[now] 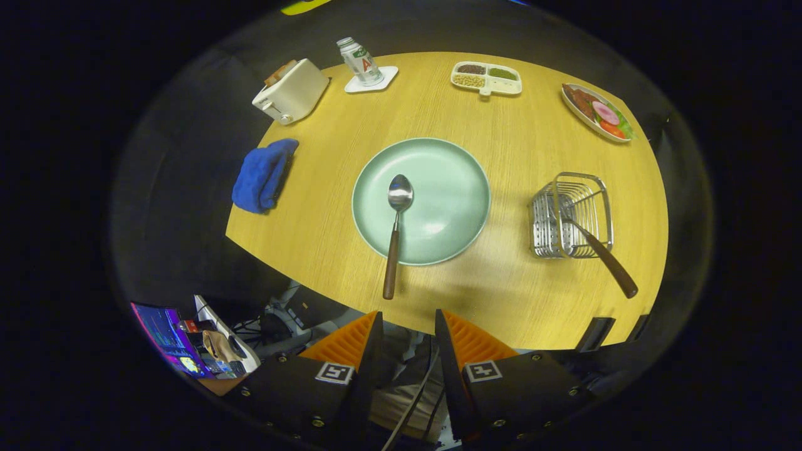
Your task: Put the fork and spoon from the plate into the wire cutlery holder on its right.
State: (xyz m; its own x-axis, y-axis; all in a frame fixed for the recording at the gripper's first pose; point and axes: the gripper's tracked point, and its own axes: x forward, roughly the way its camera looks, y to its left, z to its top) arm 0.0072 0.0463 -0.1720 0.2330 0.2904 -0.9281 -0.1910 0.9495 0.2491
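Nearest: tool (407,329) released, ribbed fingers (351,338) parted with nothing between them, hovering off the near edge of the worktop (501,294), which is oval, pale wood-grain and smooth. Just beyond the fingers: spoon (395,238), polished metal bowl resting inside the plate (451,188), dark wooden handle crossing the rim and reaching out over the worktop toward the tool. Plate round, matte pale green, shallow, otherwise bare. To its right, well apart: wire cutlery holder (570,216), boxy, shiny metal rods, already carrying the fork (595,247), tines down inside, dark wooden handle leaning out over the near corner. Judged about half done: fork in, spoon left to lift and drop in.

Left of the plate: crumpled blue cloth (263,175) at the worktop's edge. Farther: cream toaster (291,91) with bread in the slot, bottle (360,61) on a white coaster (373,81), divided dish (487,78) of beans and grains, oval plate of food (598,113) far right.
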